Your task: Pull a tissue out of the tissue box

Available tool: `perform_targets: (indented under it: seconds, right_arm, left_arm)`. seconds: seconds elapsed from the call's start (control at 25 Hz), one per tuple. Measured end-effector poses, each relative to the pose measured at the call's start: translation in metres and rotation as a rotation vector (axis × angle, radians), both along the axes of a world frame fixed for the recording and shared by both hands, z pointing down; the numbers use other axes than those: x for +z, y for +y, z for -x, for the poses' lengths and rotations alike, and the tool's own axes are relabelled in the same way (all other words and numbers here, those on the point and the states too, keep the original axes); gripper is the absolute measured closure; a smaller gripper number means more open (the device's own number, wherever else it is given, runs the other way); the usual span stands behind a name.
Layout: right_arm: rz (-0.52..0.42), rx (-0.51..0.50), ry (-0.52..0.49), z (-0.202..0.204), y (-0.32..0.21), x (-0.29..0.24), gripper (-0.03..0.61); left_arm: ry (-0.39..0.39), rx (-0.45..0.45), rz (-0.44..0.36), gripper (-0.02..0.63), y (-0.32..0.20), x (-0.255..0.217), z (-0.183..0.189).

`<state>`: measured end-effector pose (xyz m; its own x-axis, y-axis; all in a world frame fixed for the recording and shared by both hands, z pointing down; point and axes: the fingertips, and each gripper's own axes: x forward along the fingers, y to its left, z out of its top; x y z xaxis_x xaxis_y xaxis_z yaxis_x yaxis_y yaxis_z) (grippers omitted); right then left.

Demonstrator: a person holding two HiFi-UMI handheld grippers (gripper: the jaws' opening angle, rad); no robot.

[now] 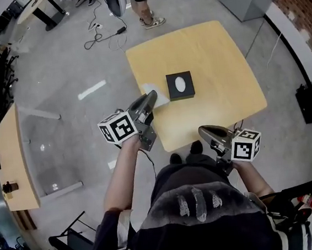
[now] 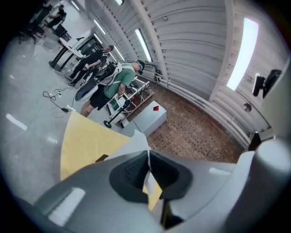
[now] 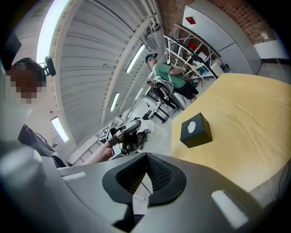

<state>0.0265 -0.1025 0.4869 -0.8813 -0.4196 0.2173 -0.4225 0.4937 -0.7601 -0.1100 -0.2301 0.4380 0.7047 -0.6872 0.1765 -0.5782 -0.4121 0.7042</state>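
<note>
Left gripper (image 1: 153, 96) held nearly level – pinching tissue (image 1: 163, 97) – right gripper (image 1: 202, 131) closed alongside.

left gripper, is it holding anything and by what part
The left gripper is shut on the tissue, pinching it near one edge; most of the sheet sticks out past the jaw tips. The right gripper holds nothing.

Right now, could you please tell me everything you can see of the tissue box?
The tissue box is a matte black cube, seemingly cardboard, with an oval opening on top showing white. It stands upright on the pale wooden table, near its middle, and nothing else visibly touches it.
</note>
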Motion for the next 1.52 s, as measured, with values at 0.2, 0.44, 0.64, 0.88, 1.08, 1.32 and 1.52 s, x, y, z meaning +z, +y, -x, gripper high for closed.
perform_targets:
  seconds: [0.2, 0.44, 0.64, 0.88, 1.08, 1.32, 1.52]
  right_arm:
    - [0.035, -0.008, 0.041, 0.039, 0.054, 0.015, 0.594]
    - [0.063, 0.020, 0.067, 0.041, 0.058, 0.025, 0.594]
    - [0.082, 0.114, 0.100, 0.028, 0.083, 0.029, 0.594]
    - [0.121, 0.162, 0.122, 0.008, 0.117, 0.039, 0.592]
    - [0.115, 0.126, 0.138, 0.013, 0.118, 0.042, 0.592]
    - [0.106, 0.061, 0.119, 0.006, 0.112, 0.041, 0.592]
    - [0.107, 0.057, 0.116, 0.001, 0.103, 0.041, 0.592]
  left_arm:
    - [0.074, 0.038, 0.051, 0.609, 0.052, 0.031, 0.021]
    - [0.111, 0.147, 0.104, 0.609, 0.058, 0.056, -0.017]
    - [0.271, 0.278, 0.055, 0.609, 0.074, 0.028, -0.069]
    - [0.418, 0.253, 0.046, 0.609, 0.077, 0.017, -0.091]
    - [0.233, 0.151, 0.200, 0.609, 0.087, 0.102, -0.070]
    - [0.018, 0.053, 0.351, 0.609, 0.100, 0.190, -0.056]
    - [-0.135, 0.057, 0.408, 0.580, 0.106, 0.216, -0.043]
